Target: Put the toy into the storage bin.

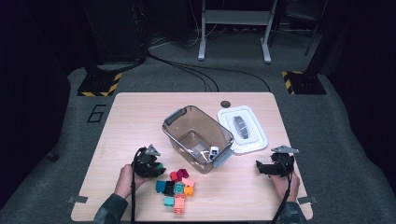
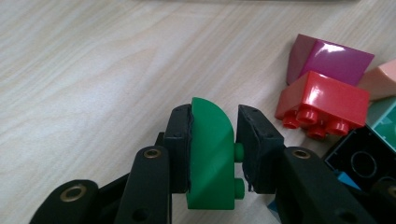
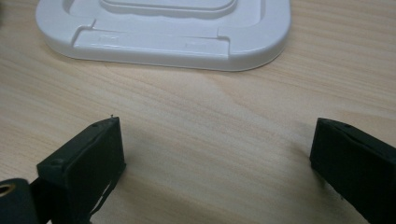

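The table [image 2: 93,70] was pale, matt wood grain. The green block [image 2: 210,154] and red block [image 2: 322,100] were glossy plastic; the lid [image 3: 163,42] was smooth white plastic.

We see our right gripper [image 3: 217,154] with both jaws spread wide apart and nothing between them, just bare wooden table [image 3: 210,116]. Beyond the jaws, well ahead, lies the white lid [image 3: 163,42], flat on the table.
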A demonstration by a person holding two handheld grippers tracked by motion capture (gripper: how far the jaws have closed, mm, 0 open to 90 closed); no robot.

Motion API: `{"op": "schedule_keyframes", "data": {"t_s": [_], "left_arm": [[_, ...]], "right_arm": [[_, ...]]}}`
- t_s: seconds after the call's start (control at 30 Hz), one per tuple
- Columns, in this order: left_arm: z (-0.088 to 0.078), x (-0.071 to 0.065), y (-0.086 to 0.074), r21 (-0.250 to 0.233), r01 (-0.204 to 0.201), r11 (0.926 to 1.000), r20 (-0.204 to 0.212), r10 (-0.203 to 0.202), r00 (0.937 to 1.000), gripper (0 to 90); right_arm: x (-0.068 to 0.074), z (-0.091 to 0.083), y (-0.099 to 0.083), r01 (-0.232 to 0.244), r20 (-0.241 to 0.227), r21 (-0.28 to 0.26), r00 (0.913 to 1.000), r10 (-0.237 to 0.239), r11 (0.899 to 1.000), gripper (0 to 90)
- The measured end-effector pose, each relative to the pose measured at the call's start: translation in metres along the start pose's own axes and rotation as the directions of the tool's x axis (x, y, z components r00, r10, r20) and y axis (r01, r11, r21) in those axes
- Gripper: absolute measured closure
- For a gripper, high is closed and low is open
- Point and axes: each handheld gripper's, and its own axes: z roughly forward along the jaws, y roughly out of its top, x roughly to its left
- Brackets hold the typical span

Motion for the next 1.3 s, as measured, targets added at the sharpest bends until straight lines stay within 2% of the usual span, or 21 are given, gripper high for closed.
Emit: {"op": "schedule_keyframes", "data": {"t_s": [0.3,0.7,0.93,1.0,1.07,1.13,1.17,1.3], "left_arm": [[-0.008,0.007,-0.001,-0.055,0.028,0.9981,-0.008,-0.028,0.9996,66.8],[-0.021,0.018,0.007,-0.087,0.043,0.9953,-0.002,-0.043,0.9991,66.7],[-0.026,0.011,0.005,-0.103,0.063,0.9926,-0.007,-0.064,0.9979,66.8],[-0.028,0.007,0.005,-0.092,0.052,0.9944,-0.017,-0.054,0.9984,66.8],[-0.031,0.004,0.011,-0.076,0.020,0.9969,-0.037,-0.022,0.9991,66.8],[-0.032,0.004,0.013,-0.080,0.020,0.9966,-0.036,-0.023,0.9991,66.8],[-0.036,0.004,0.016,-0.107,0.026,0.9939,-0.034,-0.030,0.9990,66.8],[-0.042,0.004,0.021,-0.130,0.030,0.9911,-0.039,-0.036,0.9986,66.8]], "right_arm": [[0.000,0.000,0.000,-0.001,0.000,0.000,1.0000,0.001,1.000,2.2],[0.000,0.001,0.001,0.004,-0.002,-0.002,1.0000,-0.004,1.000,2.3],[0.000,0.000,0.000,-0.001,0.000,-0.003,1.0000,0.001,1.000,3.2],[0.000,0.000,0.000,-0.002,0.002,-0.003,1.0000,0.002,1.000,3.3],[0.000,0.000,0.000,-0.002,0.002,-0.003,1.0000,0.002,1.000,3.3],[0.000,0.000,0.000,-0.002,0.002,-0.003,1.0000,0.002,1.000,3.3],[0.000,0.000,0.000,-0.002,0.002,-0.003,1.0000,0.002,1.000,3.2],[0.000,0.000,0.000,-0.002,-0.001,-0.002,1.0000,0.002,1.000,2.7]]}}
